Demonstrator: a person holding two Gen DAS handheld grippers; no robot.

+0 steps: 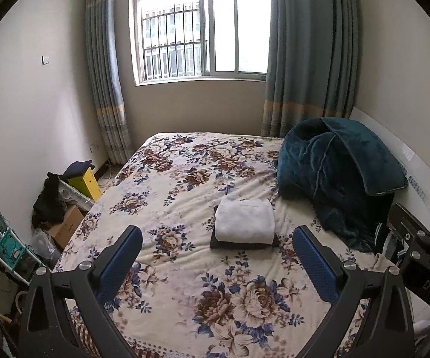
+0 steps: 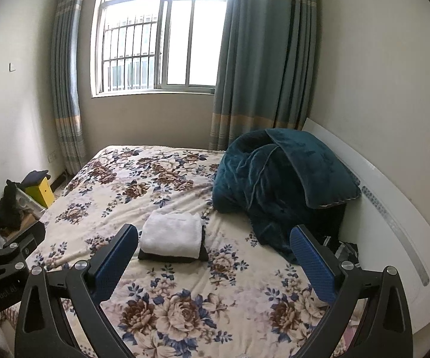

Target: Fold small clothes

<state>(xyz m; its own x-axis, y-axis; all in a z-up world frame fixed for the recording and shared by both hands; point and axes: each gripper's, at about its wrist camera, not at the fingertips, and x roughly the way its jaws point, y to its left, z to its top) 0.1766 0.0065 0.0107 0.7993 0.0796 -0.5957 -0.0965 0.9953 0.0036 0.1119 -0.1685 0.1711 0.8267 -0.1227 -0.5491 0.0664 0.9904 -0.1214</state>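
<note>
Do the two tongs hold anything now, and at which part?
Nothing. Left tongs and right tongs are open; the folded white cloth lies untouched.

Folded clothes [image 1: 245, 222] left of blanket [image 1: 334, 176]

The dark garment [image 1: 244, 243] lies mostly hidden under the white one [image 1: 245, 220]; only its edges show. The teal blanket [image 2: 277, 185] covers dark, striped items [image 2: 345, 250] beside the headboard [image 2: 394, 223], too obscured to identify. Clutter [image 1: 3, 238] at the left edge is cut off and too small to tell. The near bed [image 1: 185, 179] edge is cut off.
</note>
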